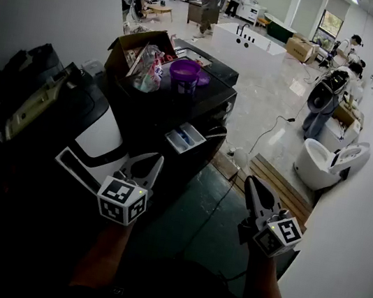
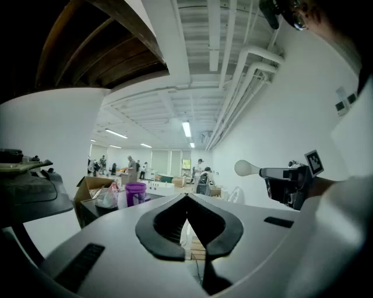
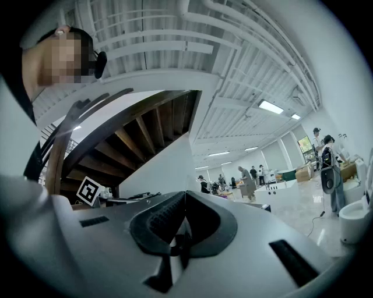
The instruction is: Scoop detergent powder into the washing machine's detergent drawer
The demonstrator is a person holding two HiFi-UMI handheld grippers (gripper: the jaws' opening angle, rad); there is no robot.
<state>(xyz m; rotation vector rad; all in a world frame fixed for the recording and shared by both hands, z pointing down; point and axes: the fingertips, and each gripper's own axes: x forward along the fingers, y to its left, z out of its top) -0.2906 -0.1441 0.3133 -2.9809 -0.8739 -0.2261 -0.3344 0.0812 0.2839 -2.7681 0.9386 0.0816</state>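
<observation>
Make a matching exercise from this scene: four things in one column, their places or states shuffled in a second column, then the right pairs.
Things:
1. purple tub
2. detergent drawer
3. white scoop
4. white toilet

Places or states:
A. held by the right gripper
B. on the floor, at the far right
C. pulled open from the front of the washing machine
D. on top of the washing machine, beside the cardboard box

Pairs: 1-D, 2-C, 3-A, 4-B
</observation>
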